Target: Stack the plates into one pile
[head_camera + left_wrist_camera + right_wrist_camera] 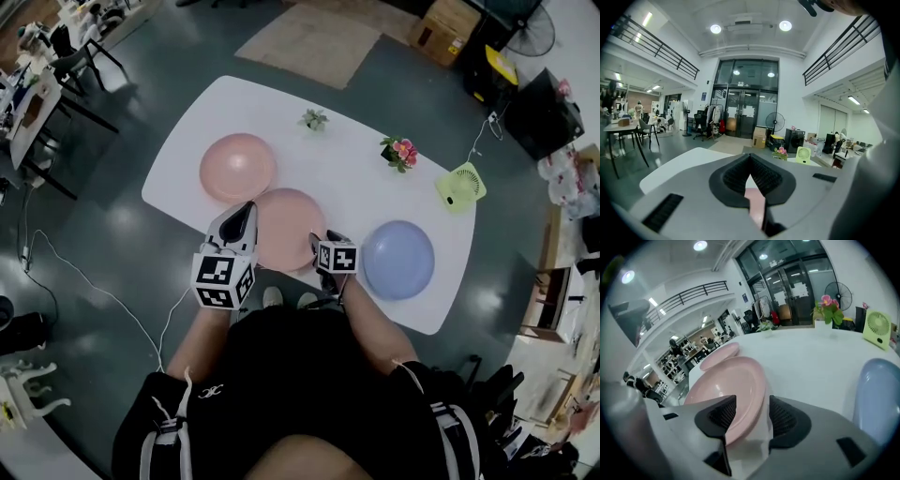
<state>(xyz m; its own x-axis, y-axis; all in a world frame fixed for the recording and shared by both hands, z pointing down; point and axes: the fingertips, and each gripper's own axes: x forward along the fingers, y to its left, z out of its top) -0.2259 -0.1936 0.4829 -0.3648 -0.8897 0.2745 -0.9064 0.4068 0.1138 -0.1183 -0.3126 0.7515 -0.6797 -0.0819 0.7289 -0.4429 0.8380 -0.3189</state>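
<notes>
Three plates lie on the white table (356,192): a pink plate (238,167) at the far left, a second pink plate (286,228) near me, and a blue plate (398,259) to the right. My left gripper (249,208) hovers over the near pink plate's left rim. Its jaws are shut with the tips touching (750,160), and a strip of pink shows through the slit below them. My right gripper (316,242) is open at that plate's right edge. The rim of the near pink plate (736,390) sits between its jaws (753,401), with a gap at the right pad.
A small green plant (313,119) and a pot of pink flowers (400,152) stand near the table's far edge. A green desk fan (460,186) sits at the right corner. Chairs (75,56) and boxes (445,28) stand on the floor around the table.
</notes>
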